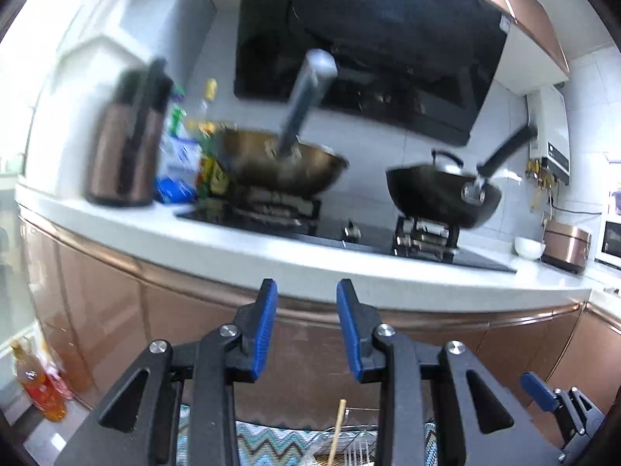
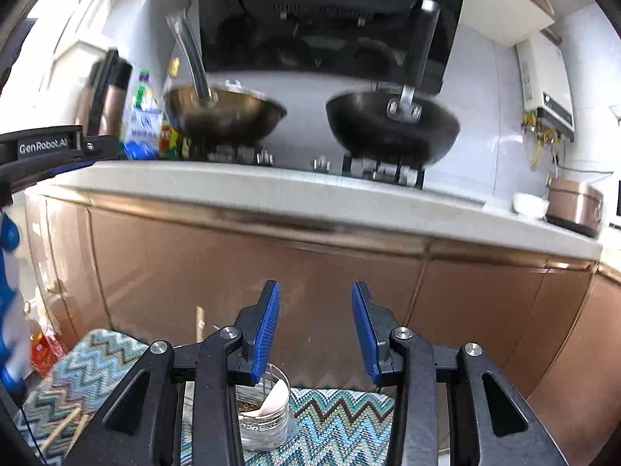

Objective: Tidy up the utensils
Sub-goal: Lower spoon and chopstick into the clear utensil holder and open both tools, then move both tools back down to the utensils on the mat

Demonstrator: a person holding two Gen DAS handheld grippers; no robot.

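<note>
Utensils: a wooden chopstick (image 1: 337, 433) stands at 6 o'clock in your left view, below the fingers; loose chopsticks (image 2: 64, 429) lie on the mat at 8 o'clock in your right view.
Glass jar (image 2: 271, 413): at 6 o'clock in your right view, upright on the zigzag mat (image 2: 341, 415), below and between the fingers; something white sits inside it.
Left gripper (image 1: 306, 330): you hold it near level, aimed at the counter edge; jaws partly open, nothing between the blue pads.
Right gripper (image 2: 315, 330): near level, facing the copper cabinet door (image 2: 252, 264); jaws partly open and empty.
Counter (image 1: 233, 252): crosses both views from 9 to 3 o'clock.
Woks: a bronze wok (image 1: 279, 165) at 11 o'clock, a black wok (image 1: 442, 194) at 2 o'clock, both on the hob.
Range hood (image 1: 368, 46): at 12 o'clock.
</note>
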